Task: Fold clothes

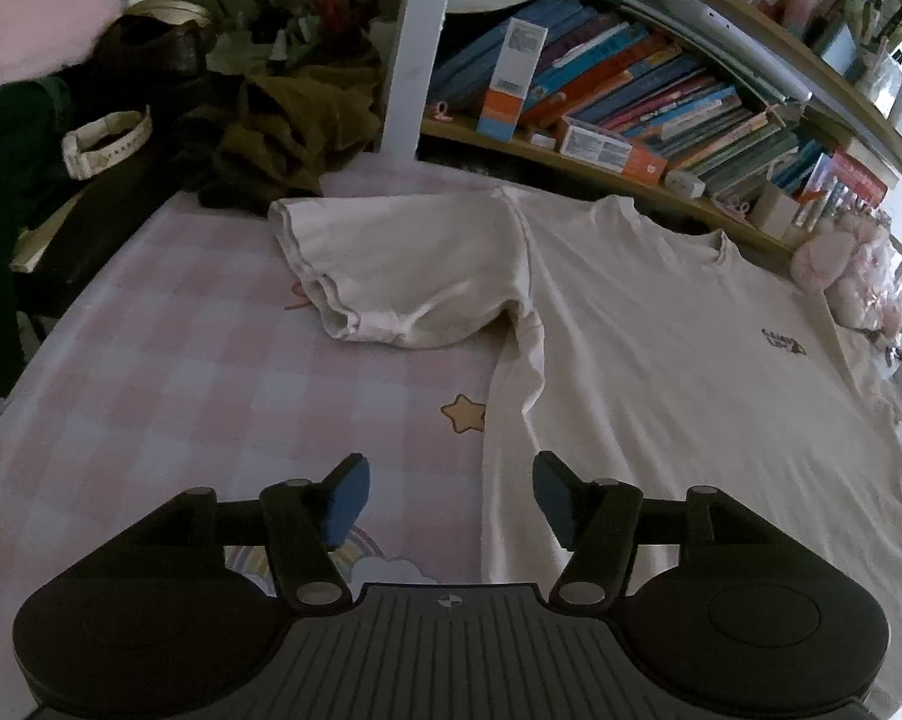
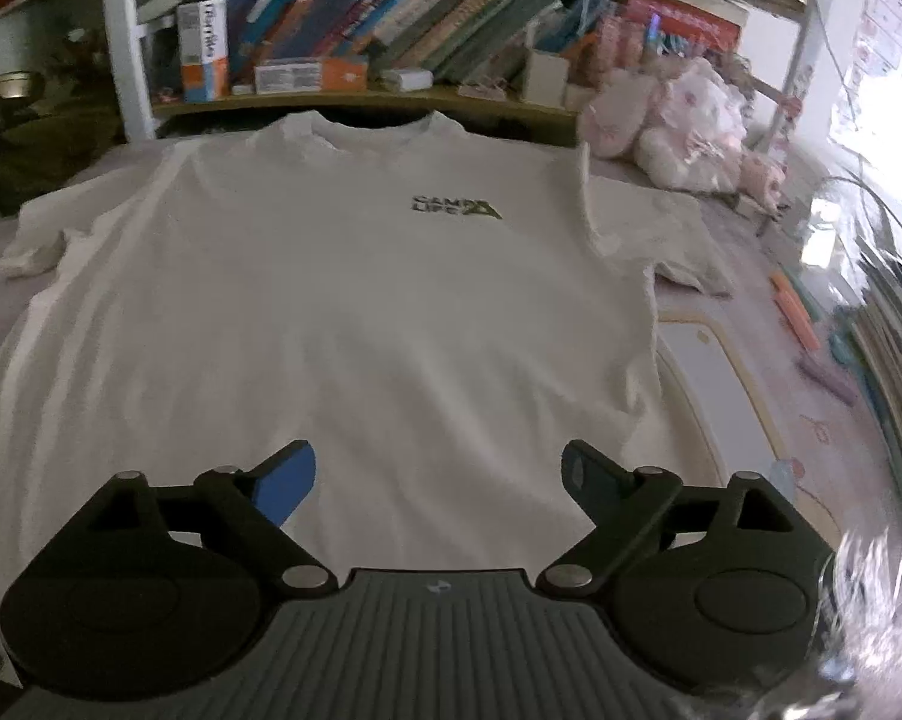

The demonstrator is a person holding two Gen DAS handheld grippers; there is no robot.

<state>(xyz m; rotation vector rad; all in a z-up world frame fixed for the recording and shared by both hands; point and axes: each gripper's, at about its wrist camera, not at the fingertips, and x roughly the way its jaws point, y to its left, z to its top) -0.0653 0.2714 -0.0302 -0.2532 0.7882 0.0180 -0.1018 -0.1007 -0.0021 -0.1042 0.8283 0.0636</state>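
Note:
A white T-shirt (image 1: 661, 348) lies spread flat, front up, on a pink checked bed sheet (image 1: 180, 372). It has a small dark chest logo (image 2: 457, 208). Its left sleeve (image 1: 402, 276) lies out to the side, its right sleeve (image 2: 661, 228) also lies flat. My left gripper (image 1: 451, 498) is open and empty, hovering over the shirt's left side edge near the hem. My right gripper (image 2: 438, 480) is open and empty above the lower middle of the shirt (image 2: 342, 312).
A bookshelf (image 1: 661, 90) full of books runs behind the bed. A brown garment (image 1: 288, 126) and dark items lie at the back left. Pink plush toys (image 2: 679, 126) sit at the back right. A white post (image 1: 414, 42) stands by the shelf.

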